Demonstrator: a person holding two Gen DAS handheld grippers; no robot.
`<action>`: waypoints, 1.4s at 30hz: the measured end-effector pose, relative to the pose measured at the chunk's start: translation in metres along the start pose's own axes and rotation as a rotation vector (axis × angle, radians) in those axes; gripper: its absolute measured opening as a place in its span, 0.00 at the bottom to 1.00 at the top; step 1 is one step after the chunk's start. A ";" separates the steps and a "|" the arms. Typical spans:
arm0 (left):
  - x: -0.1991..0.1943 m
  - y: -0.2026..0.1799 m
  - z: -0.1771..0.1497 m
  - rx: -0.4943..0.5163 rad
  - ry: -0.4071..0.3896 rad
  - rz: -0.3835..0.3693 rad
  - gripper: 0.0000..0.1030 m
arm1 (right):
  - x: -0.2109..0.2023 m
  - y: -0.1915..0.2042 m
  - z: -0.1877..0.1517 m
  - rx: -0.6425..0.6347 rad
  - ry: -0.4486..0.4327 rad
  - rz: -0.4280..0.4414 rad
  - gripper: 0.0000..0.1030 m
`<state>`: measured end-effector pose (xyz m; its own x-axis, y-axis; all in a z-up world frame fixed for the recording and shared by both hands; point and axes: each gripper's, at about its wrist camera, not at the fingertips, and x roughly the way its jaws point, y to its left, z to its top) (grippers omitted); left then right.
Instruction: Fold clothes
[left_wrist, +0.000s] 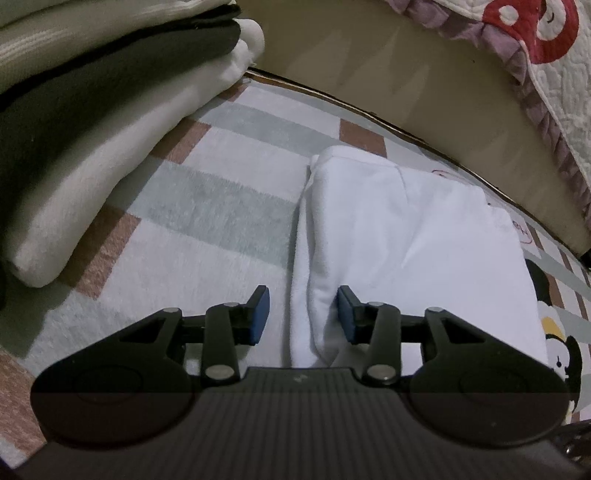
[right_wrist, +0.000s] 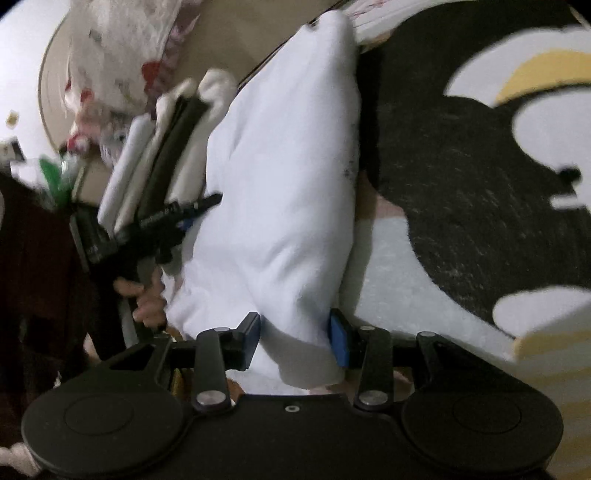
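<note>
Blue pads of the left gripper (left_wrist: 302, 314) sit nearest, straddling the near left fold edge of a white garment (left_wrist: 406, 236); jaws part-spread, right pad touching cloth, left pad clear of it, so not clamped. Garment lies folded on a patterned rug (left_wrist: 207, 206), right of a stack of folded clothes (left_wrist: 92, 147), with a bed edge (left_wrist: 406, 92) beyond. Right gripper (right_wrist: 295, 341), in its own view, has the garment's near corner bunched between its pads (right_wrist: 339, 341); both pads seem to touch cloth, but blur leaves me unable to tell if it grips. Fabric reads soft, thick, light, floppy, not fragile; it will sag and slip open if held by one layer. Best hold: pinch all layers at the folded edge corners.
</note>
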<state>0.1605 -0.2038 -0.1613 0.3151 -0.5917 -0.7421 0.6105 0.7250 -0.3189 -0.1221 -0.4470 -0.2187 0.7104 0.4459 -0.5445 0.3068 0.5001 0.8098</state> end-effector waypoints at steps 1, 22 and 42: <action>-0.004 -0.003 0.001 0.017 -0.017 -0.001 0.39 | 0.000 -0.003 0.001 0.035 -0.006 0.010 0.44; -0.124 -0.155 -0.070 0.751 -0.194 -0.330 0.59 | -0.015 0.087 0.070 -0.017 -0.034 0.204 0.20; -0.106 -0.118 -0.036 0.515 -0.225 -0.109 0.14 | -0.031 0.020 0.118 0.357 -0.066 0.127 0.59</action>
<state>0.0284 -0.2140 -0.0661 0.3427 -0.7549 -0.5593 0.9058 0.4233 -0.0163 -0.0631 -0.5383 -0.1600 0.7924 0.4332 -0.4294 0.4069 0.1491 0.9012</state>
